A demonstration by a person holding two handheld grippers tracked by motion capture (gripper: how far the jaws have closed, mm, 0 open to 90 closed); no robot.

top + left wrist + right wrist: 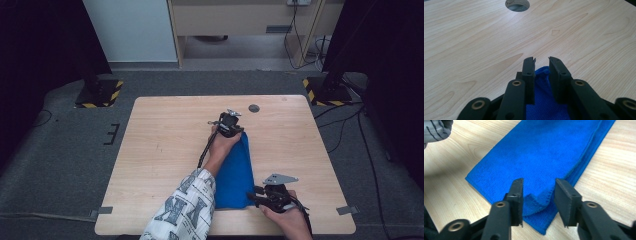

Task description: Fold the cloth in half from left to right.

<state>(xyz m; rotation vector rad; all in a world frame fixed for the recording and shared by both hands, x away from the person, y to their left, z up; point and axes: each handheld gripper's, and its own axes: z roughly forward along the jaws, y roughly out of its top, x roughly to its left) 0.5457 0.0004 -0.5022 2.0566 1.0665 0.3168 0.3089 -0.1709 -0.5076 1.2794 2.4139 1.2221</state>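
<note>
A blue cloth (235,175) lies folded into a long strip on the wooden table (165,140), running from near the front edge toward the middle. My left gripper (238,131) sits at its far end. In the left gripper view the jaws (542,60) stand slightly apart, and the cloth's tip (544,100) is loose between them. My right gripper (253,196) is at the near right corner. Its jaws (539,182) stand apart around a raised fold of the cloth (544,150) without pressing on it.
A round grommet hole (254,108) lies in the table just beyond the left gripper, also seen as the hole (517,4) ahead of its jaws. A patterned sleeve (185,210) crosses the front of the table beside the cloth. Black stands flank the table.
</note>
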